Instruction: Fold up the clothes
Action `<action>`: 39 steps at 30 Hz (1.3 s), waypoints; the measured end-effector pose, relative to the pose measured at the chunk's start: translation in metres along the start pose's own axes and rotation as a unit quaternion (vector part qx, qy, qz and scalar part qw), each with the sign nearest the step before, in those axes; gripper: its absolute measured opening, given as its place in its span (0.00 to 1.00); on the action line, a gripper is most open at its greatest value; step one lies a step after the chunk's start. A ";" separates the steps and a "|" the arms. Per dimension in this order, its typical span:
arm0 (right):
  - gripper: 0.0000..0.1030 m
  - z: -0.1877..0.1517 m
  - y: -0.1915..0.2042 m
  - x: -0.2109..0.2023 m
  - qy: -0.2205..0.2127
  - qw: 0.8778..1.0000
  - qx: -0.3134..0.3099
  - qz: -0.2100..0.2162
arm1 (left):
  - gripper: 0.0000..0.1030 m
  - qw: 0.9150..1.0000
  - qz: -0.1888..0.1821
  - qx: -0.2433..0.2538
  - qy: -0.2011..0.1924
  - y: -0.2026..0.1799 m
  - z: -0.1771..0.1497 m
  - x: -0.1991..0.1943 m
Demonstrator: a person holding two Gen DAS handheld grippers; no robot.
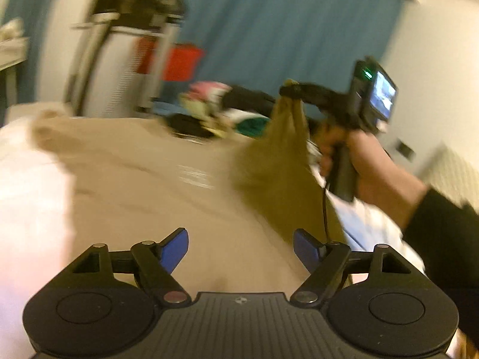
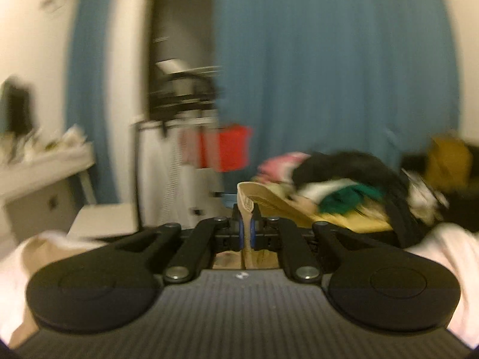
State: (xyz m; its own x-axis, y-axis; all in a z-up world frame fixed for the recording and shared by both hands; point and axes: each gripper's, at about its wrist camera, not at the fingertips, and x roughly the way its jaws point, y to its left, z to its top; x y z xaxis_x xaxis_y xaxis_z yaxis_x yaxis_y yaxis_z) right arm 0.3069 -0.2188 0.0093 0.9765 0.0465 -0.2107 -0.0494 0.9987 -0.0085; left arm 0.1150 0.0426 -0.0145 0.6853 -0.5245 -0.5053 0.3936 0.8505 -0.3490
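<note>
Blue-padded left tongs (image 1: 241, 249) are seen spread wide apart, nothing between them, above a beige garment (image 1: 143, 176) spread over a bed (image 1: 27, 197) with pale bedding. One corner of that garment is lifted at the right, where it is clamped in the right tongs (image 1: 292, 89), which are carried by a hand (image 1: 368, 161) in a dark sleeve (image 1: 449, 239). In the right wrist view, the right tongs (image 2: 247, 230) are shown pressed together on a thin fold of the beige cloth. A heap of mixed clothes (image 2: 335, 179) is seen beyond, before a blue curtain (image 2: 329, 59). Both views are blurred.
</note>
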 end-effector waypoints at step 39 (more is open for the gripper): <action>0.87 -0.116 -0.027 -0.290 0.120 0.948 0.293 -0.021 | 0.48 0.971 -0.139 -0.043 0.192 -0.074 -0.116 0.073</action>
State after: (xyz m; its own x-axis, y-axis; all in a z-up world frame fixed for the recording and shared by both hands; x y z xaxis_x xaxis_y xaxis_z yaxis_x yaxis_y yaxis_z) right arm 0.0005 -0.2619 -0.0426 0.8956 0.0707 -0.4391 0.1828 0.8415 0.5084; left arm 0.0643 -0.0632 -0.1170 0.2753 -0.7234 -0.6332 0.4671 0.6763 -0.5696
